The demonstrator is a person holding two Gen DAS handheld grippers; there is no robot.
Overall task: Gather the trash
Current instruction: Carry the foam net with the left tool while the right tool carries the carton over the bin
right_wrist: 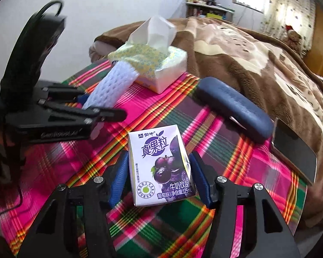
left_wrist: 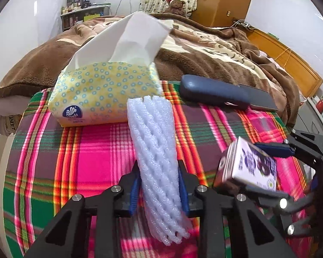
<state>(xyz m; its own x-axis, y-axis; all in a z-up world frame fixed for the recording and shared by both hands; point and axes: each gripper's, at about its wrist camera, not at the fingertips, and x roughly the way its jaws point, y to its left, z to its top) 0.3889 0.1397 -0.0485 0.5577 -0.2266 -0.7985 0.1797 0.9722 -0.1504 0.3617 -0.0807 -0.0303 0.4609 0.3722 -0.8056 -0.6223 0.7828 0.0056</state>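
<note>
My left gripper [left_wrist: 159,185] has its blue pads pressed against both sides of a white foam fruit net [left_wrist: 156,148], clamping it near its lower end; the net reaches forward until its far tip touches the tissue pack. My right gripper [right_wrist: 159,178] brackets a small purple grape milk carton [right_wrist: 160,165]. Its left pad sits against the carton's side, but a thin gap shows at the right pad, so I cannot tell whether the grip has actually closed. In the left wrist view the carton [left_wrist: 250,165] appears tilted between those fingers, off to my right.

Everything rests on a pink, green and orange plaid cloth [left_wrist: 86,146]. Beyond the net sits the yellow flowered tissue pack [left_wrist: 103,92] with a white tissue standing up. A dark blue glasses case [right_wrist: 234,111] lies past the carton, with a black phone [right_wrist: 295,152] just beside it. Behind lies a brown blanket [left_wrist: 215,49], with a teddy bear [left_wrist: 176,5] at the far end.
</note>
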